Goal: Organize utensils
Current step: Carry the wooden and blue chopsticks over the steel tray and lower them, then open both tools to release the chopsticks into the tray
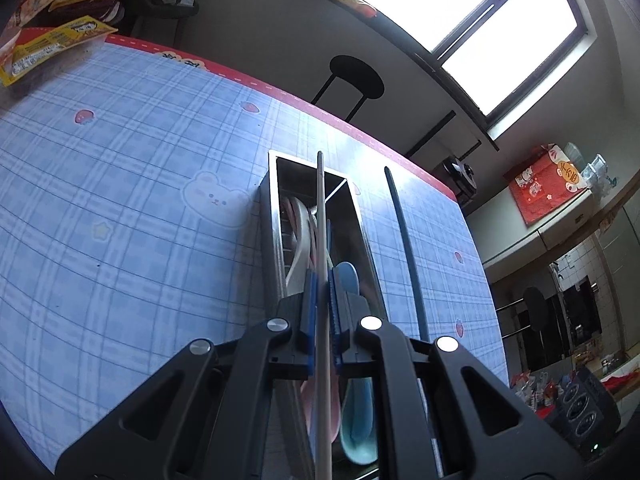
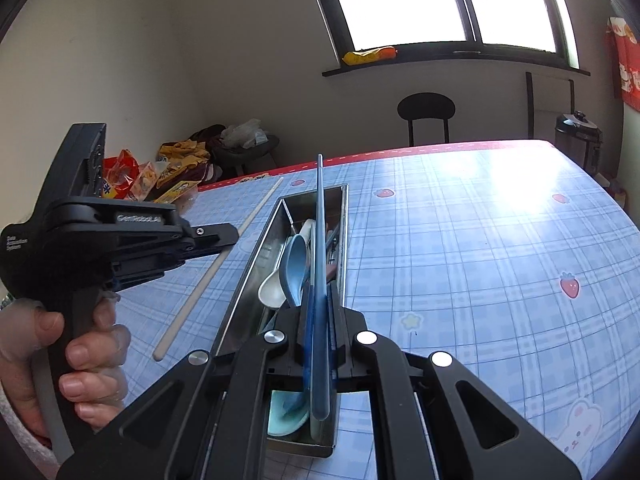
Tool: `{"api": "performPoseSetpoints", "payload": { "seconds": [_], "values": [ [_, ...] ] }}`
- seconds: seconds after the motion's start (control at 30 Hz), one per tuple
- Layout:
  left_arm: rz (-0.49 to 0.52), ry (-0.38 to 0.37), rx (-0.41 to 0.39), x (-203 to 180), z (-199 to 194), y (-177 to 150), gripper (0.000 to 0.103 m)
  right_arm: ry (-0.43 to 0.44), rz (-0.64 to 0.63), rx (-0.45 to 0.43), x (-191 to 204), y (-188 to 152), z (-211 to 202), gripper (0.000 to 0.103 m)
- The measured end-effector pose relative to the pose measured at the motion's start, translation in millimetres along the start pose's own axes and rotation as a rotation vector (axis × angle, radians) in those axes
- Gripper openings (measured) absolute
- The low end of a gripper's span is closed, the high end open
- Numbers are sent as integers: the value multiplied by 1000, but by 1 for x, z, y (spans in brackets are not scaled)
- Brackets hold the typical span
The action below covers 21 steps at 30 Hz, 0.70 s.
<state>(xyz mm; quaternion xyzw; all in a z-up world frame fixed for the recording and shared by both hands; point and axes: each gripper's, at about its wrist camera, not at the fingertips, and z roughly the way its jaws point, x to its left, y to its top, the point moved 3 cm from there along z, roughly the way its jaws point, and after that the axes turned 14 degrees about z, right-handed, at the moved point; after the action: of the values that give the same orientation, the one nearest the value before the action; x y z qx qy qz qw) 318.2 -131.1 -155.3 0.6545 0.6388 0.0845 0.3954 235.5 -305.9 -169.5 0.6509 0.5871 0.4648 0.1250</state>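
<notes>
Two chopsticks are in our grip, one per tool. Our left tool is closed on a pale beige chopstick, which runs forward between its blue pads and reaches past the far end of the steel utensil box lying directly ahead of and beneath that tool. Our right tool is clamped on a dark blue chopstick, held lengthwise above the same box; in the left wrist view this blue stick runs just right of the box.

Inside the box, under both sticks, we count at least three spoons: a white one, a blue one and a pale teal one nearest the right tool. Other handles beneath are too tangled to count.

Left of the right tool, our left hand grips its handle. Beyond it, at the far left corner of the blue plaid counter, lies a heap of snack packets. One black chair stands past the far edge, beneath a bright window.
</notes>
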Motion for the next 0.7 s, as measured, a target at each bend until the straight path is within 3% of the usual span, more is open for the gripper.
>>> {"api": "performPoseSetpoints", "payload": {
  "seconds": [0.3,0.7],
  "values": [
    [-32,46,20,5,34,0,10,-18,-13,43,1,-8,12,7],
    [-26,57,33,7,48,0,10,-33,-15,72,1,-14,24,7]
  ]
}}
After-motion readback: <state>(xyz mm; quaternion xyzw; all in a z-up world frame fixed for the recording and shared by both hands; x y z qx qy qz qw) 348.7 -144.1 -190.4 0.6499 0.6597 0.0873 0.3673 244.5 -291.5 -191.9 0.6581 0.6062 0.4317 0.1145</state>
